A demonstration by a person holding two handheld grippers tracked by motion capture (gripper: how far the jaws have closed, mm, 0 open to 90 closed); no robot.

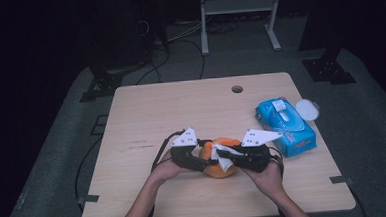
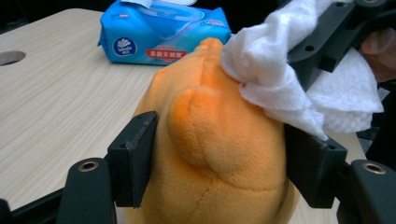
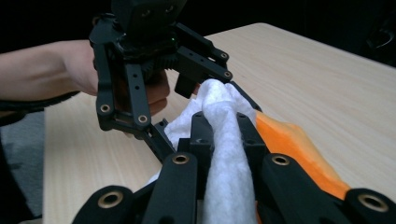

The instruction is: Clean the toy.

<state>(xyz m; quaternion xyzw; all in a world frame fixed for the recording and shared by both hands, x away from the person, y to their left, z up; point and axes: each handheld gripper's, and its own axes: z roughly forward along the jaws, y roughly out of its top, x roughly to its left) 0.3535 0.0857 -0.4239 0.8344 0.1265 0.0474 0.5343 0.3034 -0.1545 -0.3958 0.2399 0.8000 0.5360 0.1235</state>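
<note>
An orange plush toy point(image 1: 219, 168) lies on the wooden table point(image 1: 146, 111) near its front edge. My left gripper point(image 1: 209, 161) comes at it from the left. In the left gripper view its jaws press into both sides of the plush toy point(image 2: 210, 140), so the left gripper point(image 2: 224, 158) is shut on it. From the right, my right gripper point(image 1: 224, 153) holds a bunched white wipe point(image 1: 226, 163) against the top of the toy. The right gripper view shows the right gripper point(image 3: 223, 119) clamped on the wipe point(image 3: 229, 177), with the orange plush point(image 3: 289, 140) beneath it.
A blue pack of wet wipes point(image 1: 285, 126) lies on the table to the right, its flap open, and a round white lid point(image 1: 307, 109) lies beside it. A cable hole point(image 1: 237, 89) sits near the table's far edge. Dark floor and stands surround the table.
</note>
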